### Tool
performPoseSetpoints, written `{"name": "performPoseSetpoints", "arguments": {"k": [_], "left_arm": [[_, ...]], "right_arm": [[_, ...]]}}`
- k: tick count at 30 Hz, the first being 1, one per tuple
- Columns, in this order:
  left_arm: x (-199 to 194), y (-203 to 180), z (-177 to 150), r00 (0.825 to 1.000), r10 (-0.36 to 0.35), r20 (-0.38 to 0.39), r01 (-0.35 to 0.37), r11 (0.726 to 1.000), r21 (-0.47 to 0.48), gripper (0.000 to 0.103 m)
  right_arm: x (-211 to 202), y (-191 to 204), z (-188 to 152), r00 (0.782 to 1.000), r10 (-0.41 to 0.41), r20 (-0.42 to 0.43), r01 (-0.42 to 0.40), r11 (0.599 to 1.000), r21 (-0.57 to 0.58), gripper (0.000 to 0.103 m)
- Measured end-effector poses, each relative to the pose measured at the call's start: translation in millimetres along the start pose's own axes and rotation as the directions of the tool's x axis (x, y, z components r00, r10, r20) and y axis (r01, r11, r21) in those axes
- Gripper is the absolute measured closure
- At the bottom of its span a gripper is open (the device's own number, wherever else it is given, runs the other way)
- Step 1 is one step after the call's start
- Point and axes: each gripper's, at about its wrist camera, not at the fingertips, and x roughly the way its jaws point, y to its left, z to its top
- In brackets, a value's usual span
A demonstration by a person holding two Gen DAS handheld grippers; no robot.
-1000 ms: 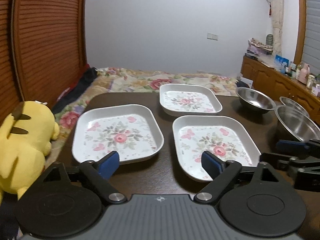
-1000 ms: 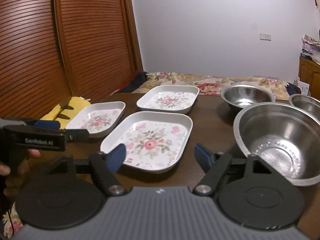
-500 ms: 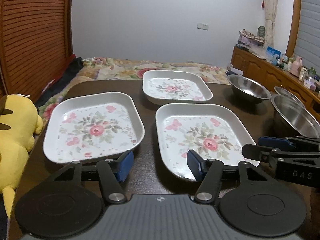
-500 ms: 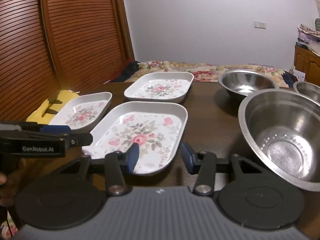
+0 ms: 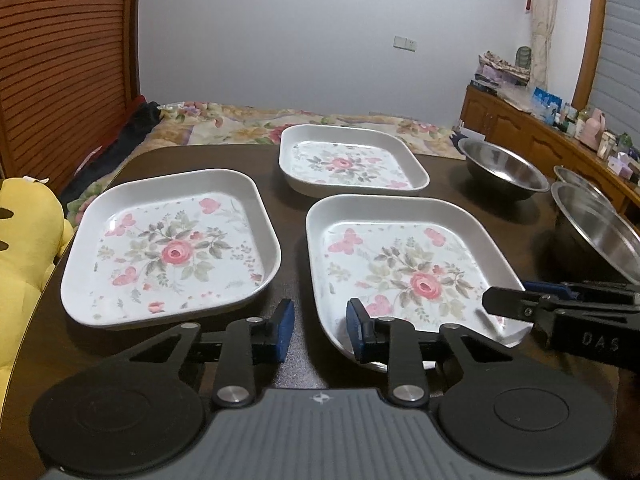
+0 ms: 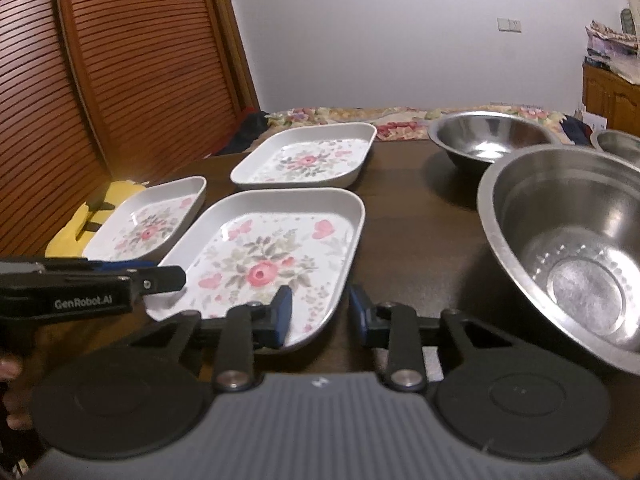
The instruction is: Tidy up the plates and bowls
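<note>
Three white square floral plates lie on the dark table: a left plate [image 5: 172, 248], a near right plate [image 5: 400, 276] and a far plate [image 5: 352, 160]. Three steel bowls stand on the right: a large near bowl [image 6: 572, 256], a far bowl [image 6: 488, 144] and a third bowl [image 6: 618, 146] at the edge. My left gripper [image 5: 320, 334] is open but narrowed and empty, above the gap between the two near plates. My right gripper [image 6: 320, 316] is open but narrowed and empty, at the near right corner of the near right plate [image 6: 264, 264].
A yellow plush toy [image 5: 24, 248] lies off the table's left edge. A bed with a floral cover [image 5: 280, 124] lies beyond the table. A wooden cabinet [image 5: 540, 140] with small items runs along the right wall. Slatted wooden doors [image 6: 100, 80] stand at the left.
Both grippers' fingers have closed in from wide open to a narrow gap. Both have moved forward and nearer the plates.
</note>
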Motion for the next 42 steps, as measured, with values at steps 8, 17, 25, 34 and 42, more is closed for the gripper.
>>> {"name": "performPoseSetpoints", "arguments": {"k": [8, 17, 25, 34, 42], "left_arm": [[-1.9, -0.9, -0.6, 1.000, -0.015, 0.007, 0.015, 1.000, -0.009, 0.088], [-12.0, -3.1, -4.3, 1.000, -0.027, 0.008, 0.027, 1.000, -0.005, 0.088], [-31.7, -9.0, -20.7, 0.999, -0.045, 0.013, 0.045, 0.999, -0.001, 0.088], [-62.0, -13.5, -35.5, 0.998, -0.051, 0.035, 0.051, 0.999, 0.002, 0.088], [-85.0, -10.2, -52.6, 0.999, -0.033, 0.030, 0.032, 0.999, 0.017, 0.088]], "right_arm": [[0.4, -2.9, -1.7, 1.000, 0.027, 0.014, -0.027, 1.000, 0.010, 0.076], [-3.6, -11.7, -2.6, 0.999, 0.050, 0.017, -0.051, 0.998, 0.038, 0.086], [-19.5, -17.2, -12.6, 0.996, 0.088, 0.011, -0.088, 0.994, 0.064, 0.086], [-44.9, -12.0, -22.8, 0.994, 0.104, 0.039, -0.105, 0.993, 0.043, 0.086], [-64.2, -4.7, -39.4, 0.989, 0.146, 0.033, -0.148, 0.988, 0.052, 0.086]]}}
